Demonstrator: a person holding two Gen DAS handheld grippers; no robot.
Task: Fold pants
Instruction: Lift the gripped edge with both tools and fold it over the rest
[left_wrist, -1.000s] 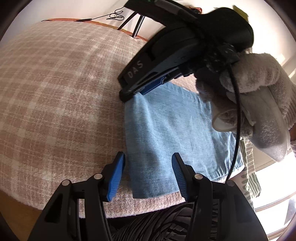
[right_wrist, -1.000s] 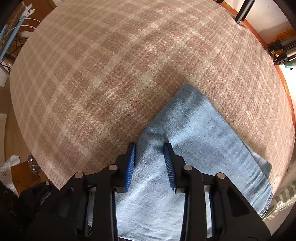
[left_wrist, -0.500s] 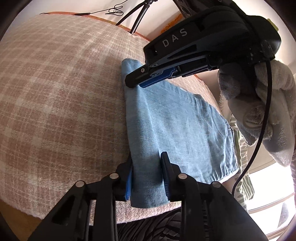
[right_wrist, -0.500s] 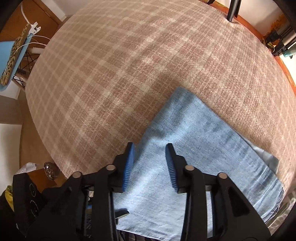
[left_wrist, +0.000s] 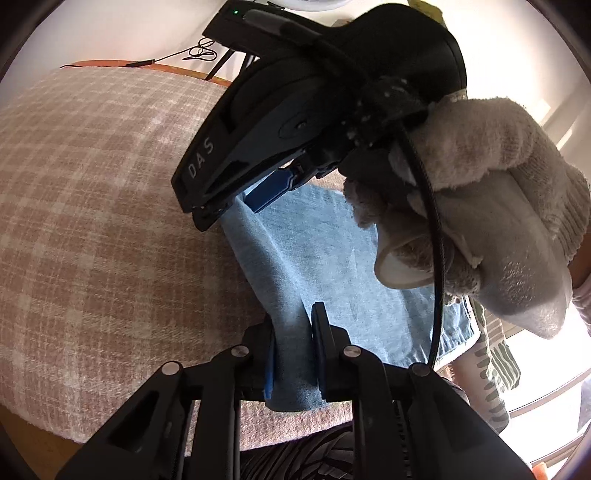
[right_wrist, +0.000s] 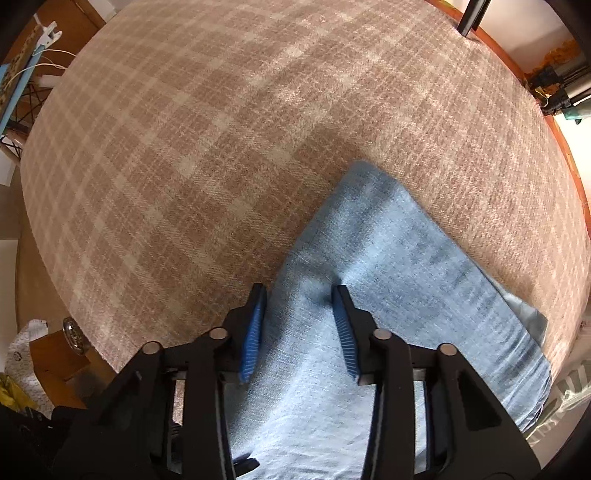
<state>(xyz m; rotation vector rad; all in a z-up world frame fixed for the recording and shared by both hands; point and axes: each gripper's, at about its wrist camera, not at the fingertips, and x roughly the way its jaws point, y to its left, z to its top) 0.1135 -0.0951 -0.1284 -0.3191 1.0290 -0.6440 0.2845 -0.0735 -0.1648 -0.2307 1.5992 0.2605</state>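
My left gripper (left_wrist: 293, 343) is clamped on the near left edge of the pants (left_wrist: 332, 258), a bunched ridge of light-blue denim pinched between the blue pads. The pants lie folded into a narrow stack at the near right part of the plaid cloth (left_wrist: 92, 221) covering the table. My right gripper (right_wrist: 299, 328) sits over the same edge further along; fingers are parted, fabric between them, not pinched as far as I can tell.

Step, as I judge it: getting both grips on the edge for the next fold. Next move calls for the right fingers to close on all layers, then both lift together and carry the edge across evenly, or the stack skews.

Surface: pink-tan plaid cloth, soft, wooden rim (right_wrist: 517, 70) at far side. Room: tripod leg (right_wrist: 472, 18), white wall, cables (left_wrist: 199, 51), bright window to the right.
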